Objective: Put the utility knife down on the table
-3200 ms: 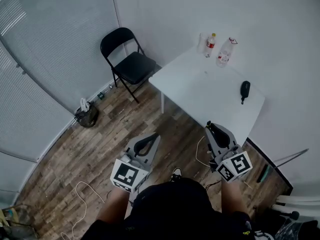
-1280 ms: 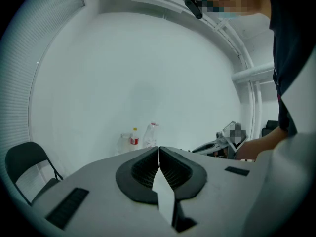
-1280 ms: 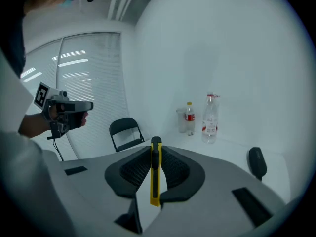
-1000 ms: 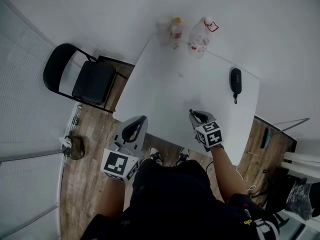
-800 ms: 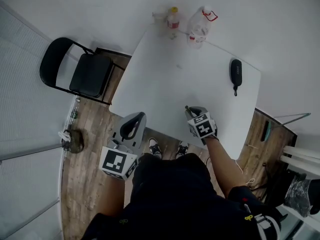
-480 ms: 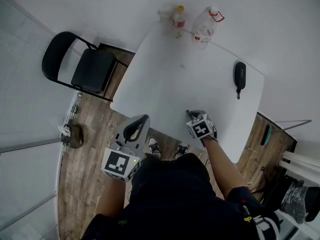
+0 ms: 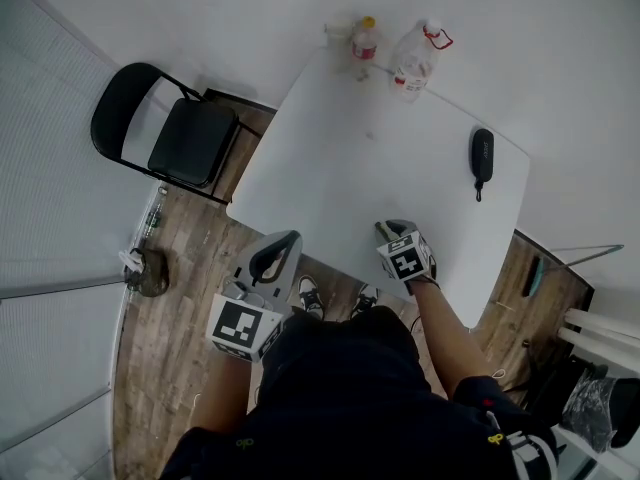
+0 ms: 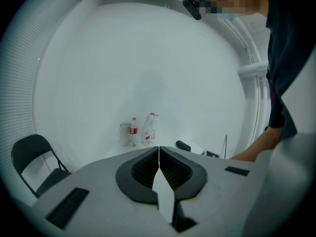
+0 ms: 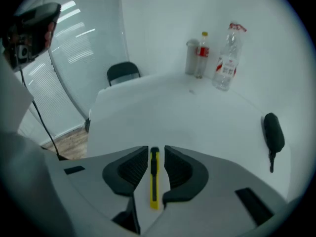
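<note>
Since three seconds ago the right gripper (image 7: 384, 230) has come in from over the floor and now sits low at the near edge of the white table (image 7: 340, 168), lower centre of the head view. Its jaws stand slightly parted. The yellow utility knife (image 9: 154, 179) lies lengthwise between them, seemingly loose on the tabletop. My left gripper (image 8: 159, 151) is closed on nothing, at lower left.

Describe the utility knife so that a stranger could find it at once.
Look at the white table, at its near edge where the right gripper is. The utility knife sits between its parted jaws: slim and yellow, unlike the black pouch and bottles.
</note>
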{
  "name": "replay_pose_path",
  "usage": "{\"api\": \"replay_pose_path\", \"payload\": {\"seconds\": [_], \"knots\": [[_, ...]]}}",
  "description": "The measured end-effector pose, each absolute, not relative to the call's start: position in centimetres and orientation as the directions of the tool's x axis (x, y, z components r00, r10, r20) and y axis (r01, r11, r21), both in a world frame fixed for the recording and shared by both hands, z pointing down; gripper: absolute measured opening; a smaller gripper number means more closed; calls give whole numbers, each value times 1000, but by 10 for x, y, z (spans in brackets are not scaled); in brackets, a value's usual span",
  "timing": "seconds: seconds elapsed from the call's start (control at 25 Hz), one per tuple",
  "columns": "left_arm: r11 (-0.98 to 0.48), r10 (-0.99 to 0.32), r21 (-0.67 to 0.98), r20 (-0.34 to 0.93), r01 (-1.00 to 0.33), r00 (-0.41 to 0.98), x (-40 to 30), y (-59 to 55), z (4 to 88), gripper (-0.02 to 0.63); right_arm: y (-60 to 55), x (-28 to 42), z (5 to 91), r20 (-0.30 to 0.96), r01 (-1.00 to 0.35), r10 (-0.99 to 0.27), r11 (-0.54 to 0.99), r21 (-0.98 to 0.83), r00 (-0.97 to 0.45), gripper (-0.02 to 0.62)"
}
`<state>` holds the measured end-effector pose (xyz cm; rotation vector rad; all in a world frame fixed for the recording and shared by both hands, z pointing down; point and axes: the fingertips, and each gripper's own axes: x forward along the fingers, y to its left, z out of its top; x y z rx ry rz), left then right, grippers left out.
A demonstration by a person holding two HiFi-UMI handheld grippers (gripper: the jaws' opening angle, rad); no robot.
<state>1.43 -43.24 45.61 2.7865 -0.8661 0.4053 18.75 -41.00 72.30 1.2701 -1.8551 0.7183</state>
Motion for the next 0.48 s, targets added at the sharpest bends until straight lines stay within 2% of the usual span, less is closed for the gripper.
{"api": "replay_pose_path", "payload": {"seconds": [0.04, 0.12, 0.24, 0.48], "knots": [[-813, -522, 100, 309, -573, 795, 15, -432, 454, 23, -416, 189, 705, 792, -944, -570, 330, -24, -219, 110], [-821, -518, 93, 297, -564, 802, 17, -430, 448, 23, -425, 194, 659, 688, -955, -691, 298, -11, -223, 58], [-837, -504, 84, 269, -541, 821, 22, -425, 436, 23, -427, 201, 584, 526, -964, -821, 267, 10, -222, 32], [-875, -458, 64, 213, -480, 863, 45, -413, 414, 23, -403, 209, 460, 244, -972, -955, 201, 121, -167, 22]]}}
